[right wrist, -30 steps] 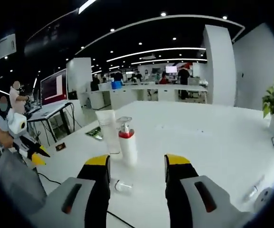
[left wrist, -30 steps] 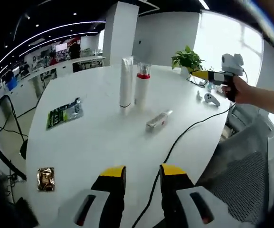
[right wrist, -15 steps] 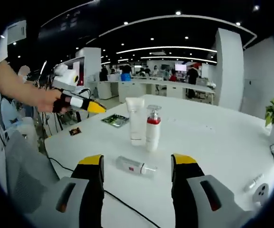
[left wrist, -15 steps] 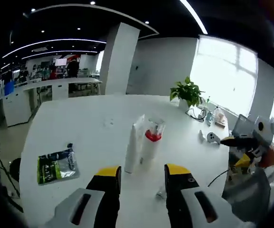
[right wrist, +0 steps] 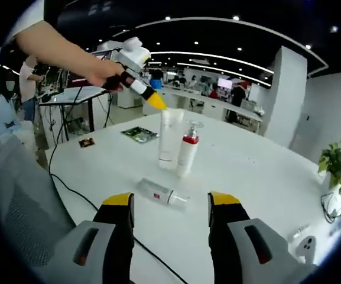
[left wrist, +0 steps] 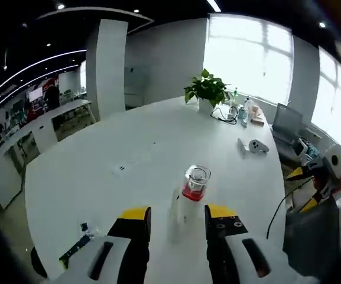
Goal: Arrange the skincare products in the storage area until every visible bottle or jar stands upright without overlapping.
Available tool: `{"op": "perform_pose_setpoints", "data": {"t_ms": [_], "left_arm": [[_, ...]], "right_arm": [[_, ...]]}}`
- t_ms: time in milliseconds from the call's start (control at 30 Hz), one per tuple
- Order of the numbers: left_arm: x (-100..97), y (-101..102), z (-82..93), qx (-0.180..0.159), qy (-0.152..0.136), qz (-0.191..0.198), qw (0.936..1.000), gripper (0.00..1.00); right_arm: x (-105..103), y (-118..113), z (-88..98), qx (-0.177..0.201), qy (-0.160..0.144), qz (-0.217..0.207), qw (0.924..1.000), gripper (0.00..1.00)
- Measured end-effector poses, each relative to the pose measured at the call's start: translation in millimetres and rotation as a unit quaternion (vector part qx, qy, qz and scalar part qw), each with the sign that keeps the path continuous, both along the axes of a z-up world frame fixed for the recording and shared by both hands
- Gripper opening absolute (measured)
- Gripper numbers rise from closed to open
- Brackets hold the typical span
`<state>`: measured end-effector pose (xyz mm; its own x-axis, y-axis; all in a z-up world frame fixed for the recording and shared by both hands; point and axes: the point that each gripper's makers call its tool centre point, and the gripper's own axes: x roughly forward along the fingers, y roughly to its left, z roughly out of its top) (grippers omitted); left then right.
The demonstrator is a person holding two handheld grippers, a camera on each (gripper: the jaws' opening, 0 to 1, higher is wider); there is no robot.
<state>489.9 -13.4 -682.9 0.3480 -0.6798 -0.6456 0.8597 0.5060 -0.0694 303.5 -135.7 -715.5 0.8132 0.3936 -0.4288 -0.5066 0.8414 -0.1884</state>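
Your left gripper hovers open over the upright white tube and pump bottle; your right gripper gapes empty before 1 small bottle lying flat on the bench.

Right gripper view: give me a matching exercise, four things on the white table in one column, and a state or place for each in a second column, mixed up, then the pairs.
Things:
1. white tube
2. pump bottle
3. clear bottle
4. green packet

States or places:
A. lying on its side, nearest the right hand-held gripper
B. flat on the table, beyond the upright pair
C. upright, with the left hand-held gripper just over its top
D. upright, red collar under its pump

Pairs: 1-C, 2-D, 3-A, 4-B
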Motion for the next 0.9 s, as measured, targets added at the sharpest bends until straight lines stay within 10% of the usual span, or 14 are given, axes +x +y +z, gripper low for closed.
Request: {"op": "perform_pose_setpoints", "data": {"t_ms": [267,900], "left_arm": [[-9.8,-14.6,-27.9,0.113,0.096,-0.076,0.986,0.34],[0.5,-11.2,-52.1,0.242,0.113,-0.145,0.9528,0.12]], "right_arm": [[-2.2,7.8,-1.9,-0.026,-0.011,0.022,0.9994,0.47],[-1.0,-3.4,-3.8,-0.012,-0.005,0.002,0.9999,0.45]]}}
